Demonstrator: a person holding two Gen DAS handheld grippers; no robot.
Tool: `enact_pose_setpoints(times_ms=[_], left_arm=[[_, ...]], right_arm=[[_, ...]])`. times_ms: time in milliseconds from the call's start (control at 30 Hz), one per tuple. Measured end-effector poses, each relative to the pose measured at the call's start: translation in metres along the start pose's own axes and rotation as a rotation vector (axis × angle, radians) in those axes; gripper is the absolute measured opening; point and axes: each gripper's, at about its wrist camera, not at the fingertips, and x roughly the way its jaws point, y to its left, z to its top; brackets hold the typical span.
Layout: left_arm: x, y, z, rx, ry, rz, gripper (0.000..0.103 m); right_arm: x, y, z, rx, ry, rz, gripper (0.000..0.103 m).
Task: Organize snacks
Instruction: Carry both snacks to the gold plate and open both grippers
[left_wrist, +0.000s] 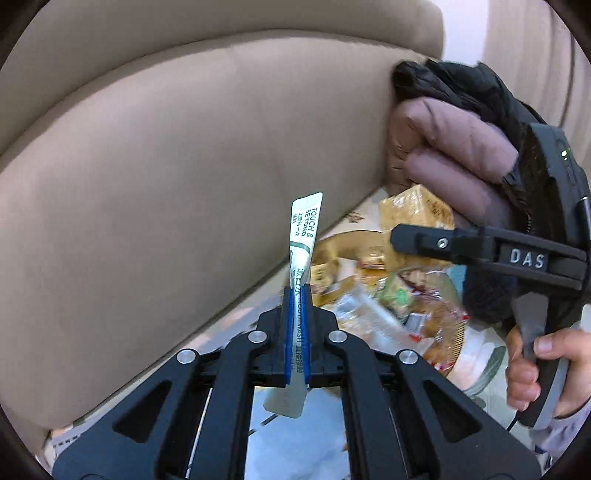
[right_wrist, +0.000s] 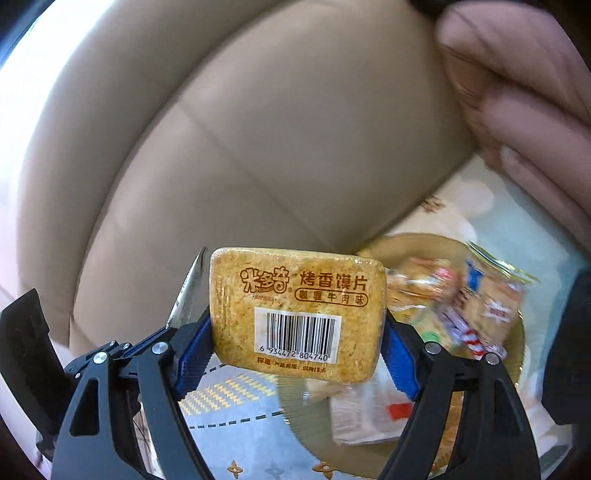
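Leftmost, the beige sofa back fills the far side of both views. Just right of centre in the left wrist view, the left gripper has its blue pads pressed together on a thin white sachet, which stands nearly upright, its printed top poking above the fingers and its tail hanging below them. Right of that, on the patterned cloth, a gold-rimmed plate holds a heap of wrapped snacks. Farther right, the right gripper reaches in from the right edge, a hand on its handle, and beyond it a pink and black jacket is bunched against the sofa. Seen from the right wrist, the right gripper clamps a yellow bar by both ends, barcode facing the camera, raised near and left of the plate and its snack pile.
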Motion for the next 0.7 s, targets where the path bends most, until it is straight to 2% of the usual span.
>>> enact_pose_setpoints(times_ms=[167,200,233,267,300,433,567,700], left_arm=[[0.037,-0.029,0.01,0.033,0.049,-0.077,0.005],[0.044,-0.031,0.011,0.035,0.073,-0.1,0.028],[0.058,-0.036,0.01,0.05,0.129,-0.106,0.083],[0.067,-0.039,0.007,0.064,0.162,-0.07,0.1],[0.074,-0.041,0.002,0.083,0.174,-0.021,0.098],[0.083,-0.038,-0.016,0.087,0.206,0.002,0.1],[0.08,-0.019,-0.023,0.001,0.206,0.032,0.1],[0.064,0.002,-0.029,-0.093,0.169,0.045,0.1]], right_arm=[[0.009,-0.031,-0.005,0.071,0.013,-0.038,0.083],[0.012,-0.036,-0.004,0.087,0.032,-0.052,0.093],[0.011,-0.045,-0.002,0.105,0.05,-0.069,0.095],[0.013,-0.048,-0.001,0.112,0.057,-0.077,0.095],[0.013,-0.05,-0.001,0.109,0.057,-0.077,0.095],[0.002,-0.046,-0.001,0.067,0.026,-0.151,0.097],[-0.01,-0.03,0.003,0.01,0.02,-0.206,0.098],[-0.024,-0.008,0.0,-0.08,0.007,-0.254,0.098]])
